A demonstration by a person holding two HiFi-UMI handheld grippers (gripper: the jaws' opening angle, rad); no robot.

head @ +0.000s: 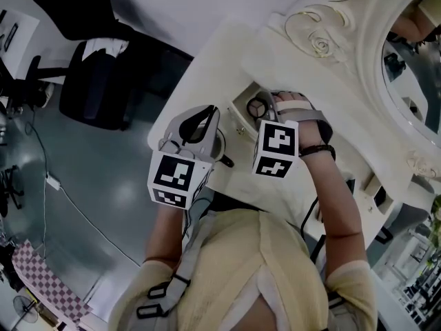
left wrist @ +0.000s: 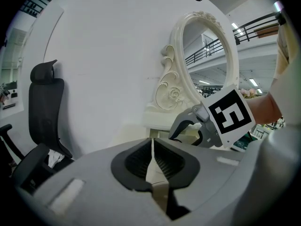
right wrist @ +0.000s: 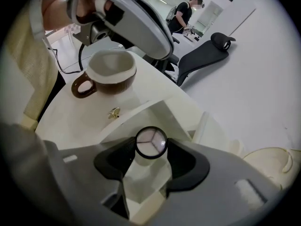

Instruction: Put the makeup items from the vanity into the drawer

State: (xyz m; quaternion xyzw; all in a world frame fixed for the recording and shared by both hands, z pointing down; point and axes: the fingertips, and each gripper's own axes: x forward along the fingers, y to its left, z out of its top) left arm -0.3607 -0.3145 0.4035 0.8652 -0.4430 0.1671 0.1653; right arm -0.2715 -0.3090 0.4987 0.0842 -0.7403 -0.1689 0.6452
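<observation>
Makeup pot [right wrist: 150, 141], round, clear lid, tight btwn R gripper [right wrist: 150, 149] jaws; L gripper [left wrist: 151, 160] jaws closed, empty.

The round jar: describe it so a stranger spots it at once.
Find the white vanity under the oval mirror, then its open drawer. Above the drawer, the right tool grips the jar: black-rimmed, its top split into three wedges, unlike the brown mug.

your white vanity [head: 220, 54] | its drawer [right wrist: 183, 114] stands open | a brown mug [right wrist: 104, 74] sits upright on the top near the drawer | an oval mirror [left wrist: 207, 60] stands at its back
</observation>
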